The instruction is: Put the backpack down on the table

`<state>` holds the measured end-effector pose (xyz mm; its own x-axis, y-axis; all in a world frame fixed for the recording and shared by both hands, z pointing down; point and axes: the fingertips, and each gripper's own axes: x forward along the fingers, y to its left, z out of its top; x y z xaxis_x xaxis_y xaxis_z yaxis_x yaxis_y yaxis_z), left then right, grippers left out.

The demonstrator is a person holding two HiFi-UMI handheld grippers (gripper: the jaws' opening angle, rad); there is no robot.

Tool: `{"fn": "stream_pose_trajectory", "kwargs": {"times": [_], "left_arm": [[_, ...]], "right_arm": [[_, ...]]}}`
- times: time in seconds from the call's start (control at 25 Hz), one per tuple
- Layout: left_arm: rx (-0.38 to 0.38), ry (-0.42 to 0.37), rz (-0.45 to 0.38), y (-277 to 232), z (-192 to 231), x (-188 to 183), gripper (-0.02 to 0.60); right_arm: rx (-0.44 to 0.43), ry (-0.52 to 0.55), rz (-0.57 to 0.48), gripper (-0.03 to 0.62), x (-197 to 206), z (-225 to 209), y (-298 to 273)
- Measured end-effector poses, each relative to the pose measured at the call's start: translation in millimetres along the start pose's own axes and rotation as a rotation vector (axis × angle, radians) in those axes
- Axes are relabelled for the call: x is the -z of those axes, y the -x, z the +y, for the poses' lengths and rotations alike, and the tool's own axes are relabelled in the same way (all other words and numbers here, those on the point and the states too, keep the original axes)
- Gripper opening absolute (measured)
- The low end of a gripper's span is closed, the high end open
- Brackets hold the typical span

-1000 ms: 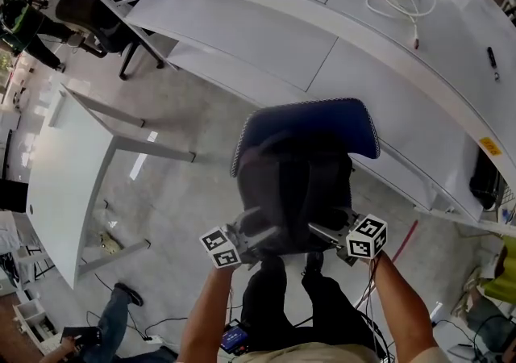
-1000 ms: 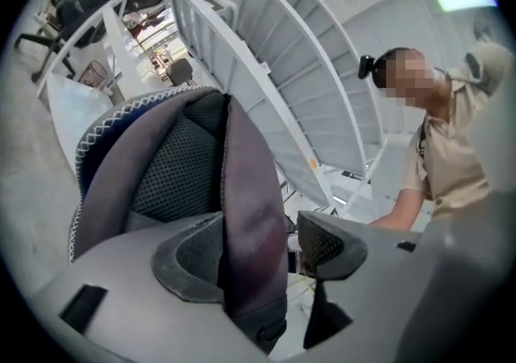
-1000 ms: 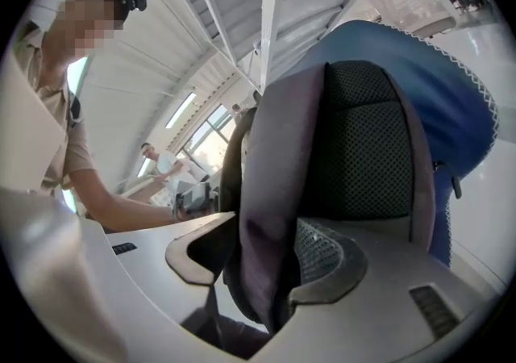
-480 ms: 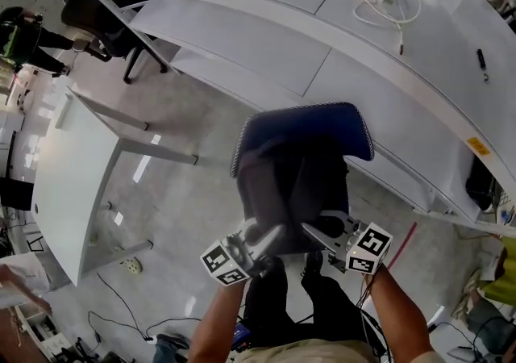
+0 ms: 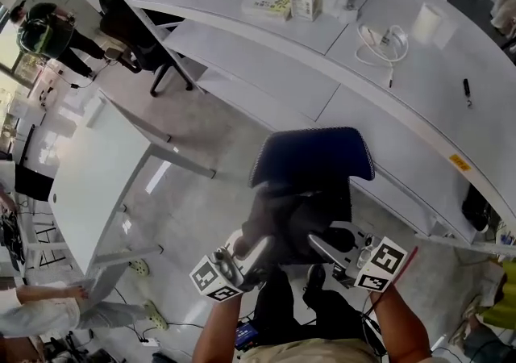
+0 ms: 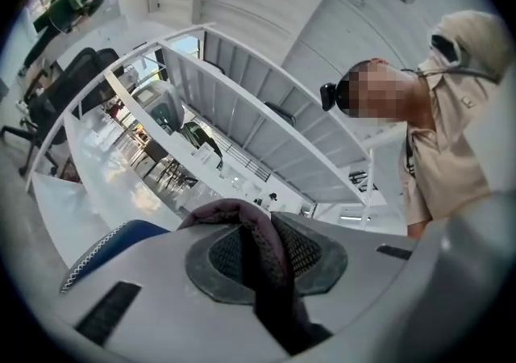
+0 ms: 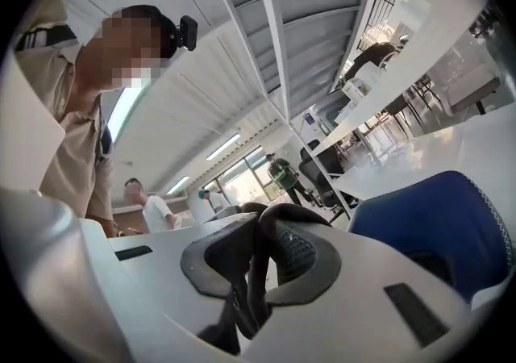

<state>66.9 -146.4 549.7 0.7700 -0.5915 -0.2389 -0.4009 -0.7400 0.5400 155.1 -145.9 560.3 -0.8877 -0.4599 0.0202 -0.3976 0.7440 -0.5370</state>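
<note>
Raised since a second ago: backpack (image 5: 310, 192), hanging short of the white table (image 5: 266, 55), not on it. Left gripper (image 5: 262, 247) and right gripper (image 5: 321, 245), jaws just closed narrow, each pinch one dark strap (image 6: 266, 256).

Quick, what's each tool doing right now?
Left tool: jaws just closed, clamped on a backpack strap.
Right tool: jaws just closed, clamped on the other backpack strap.
</note>
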Motion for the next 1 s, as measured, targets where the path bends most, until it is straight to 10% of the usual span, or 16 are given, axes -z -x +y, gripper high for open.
{"fn": "stream_pose_trajectory", "kwargs": {"times": [0.68,1.0], "left_arm": [[-0.182,-0.302,-0.205,92.6,-77.4,-151.9,0.063],[-0.246,-0.487,-0.285,173.2,-107.4,-255.4,0.063]], "right_arm": [[-0.286,0.223,0.0,0.06,-95.2,139.7,-87.0],[-0.446,0.168,-0.053,0.06,-123.9,228.5,-177.5]]}}
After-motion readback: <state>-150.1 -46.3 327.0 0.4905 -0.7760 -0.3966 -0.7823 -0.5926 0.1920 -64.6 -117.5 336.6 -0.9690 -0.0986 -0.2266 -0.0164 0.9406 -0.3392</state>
